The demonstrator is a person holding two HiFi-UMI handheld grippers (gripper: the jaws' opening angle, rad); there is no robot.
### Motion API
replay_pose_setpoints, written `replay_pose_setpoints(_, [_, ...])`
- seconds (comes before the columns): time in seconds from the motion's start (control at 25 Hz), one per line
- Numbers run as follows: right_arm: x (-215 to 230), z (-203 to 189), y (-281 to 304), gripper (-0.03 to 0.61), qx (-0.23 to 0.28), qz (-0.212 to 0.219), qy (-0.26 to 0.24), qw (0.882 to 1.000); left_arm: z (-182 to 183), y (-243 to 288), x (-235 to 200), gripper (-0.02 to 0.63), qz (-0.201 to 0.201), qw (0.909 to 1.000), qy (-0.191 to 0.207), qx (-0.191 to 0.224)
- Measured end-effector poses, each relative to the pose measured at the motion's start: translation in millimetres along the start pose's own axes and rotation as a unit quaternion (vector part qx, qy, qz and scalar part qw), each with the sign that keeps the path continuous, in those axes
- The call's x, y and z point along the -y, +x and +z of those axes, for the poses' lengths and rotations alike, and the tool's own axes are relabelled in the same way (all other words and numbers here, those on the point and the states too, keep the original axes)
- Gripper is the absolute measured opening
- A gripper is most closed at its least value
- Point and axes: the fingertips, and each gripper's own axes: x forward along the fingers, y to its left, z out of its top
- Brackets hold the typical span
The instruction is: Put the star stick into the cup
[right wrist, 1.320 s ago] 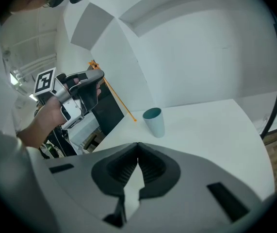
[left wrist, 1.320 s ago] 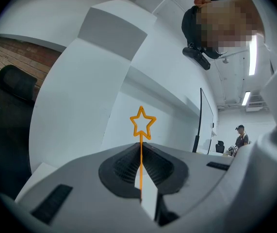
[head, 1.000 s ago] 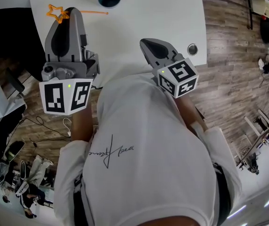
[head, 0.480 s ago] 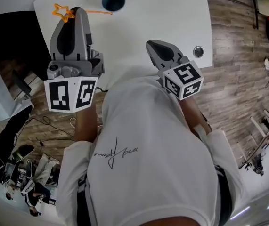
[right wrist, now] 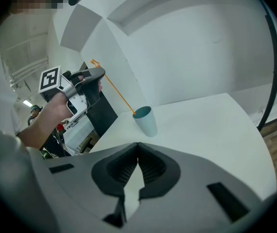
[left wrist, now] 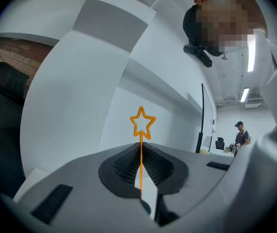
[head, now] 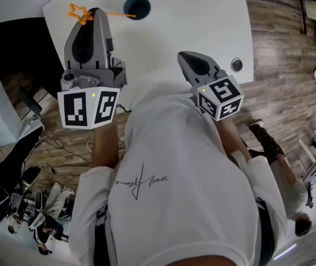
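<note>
Found the thin orange plastic stick with a hollow star at one end (left wrist: 140, 152) clamped between the jaws of the left gripper (head: 96, 11), above the table, with the star end out to the left and the plain end reaching the rim of the dark teal cup (head: 136, 7). Saw this cup upright on the white table (head: 202, 21), near its far edge. Saw the right gripper (head: 186, 55) well apart from the cup, over the near edge, jaws closed together on nothing.

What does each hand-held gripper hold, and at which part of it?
The left hand-held gripper clamps the star stick by its thin shaft, just below the star. The right hand-held gripper is shut on nothing.
</note>
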Motion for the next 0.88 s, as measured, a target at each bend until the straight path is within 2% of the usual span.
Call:
replay_pose_setpoints(0.24, [0, 3, 2, 0.009, 0.000, -0.001, 0.002, 1.000, -3, 7, -5, 0.018, 0.001, 1.0000, 0.002, -0.005])
replay_pose_setpoints(0.44, [19, 12, 11, 0.009, -0.007, -0.002, 0.011, 1.000, -15, 34, -9, 0.018, 0.000, 0.9998, 0.000, -0.018])
replay_pose_setpoints(0.88, [28, 8, 16, 0.009, -0.019, 0.000, 0.023, 1.000, -32, 48, -12, 0.018, 0.001, 0.9993, -0.003, -0.039])
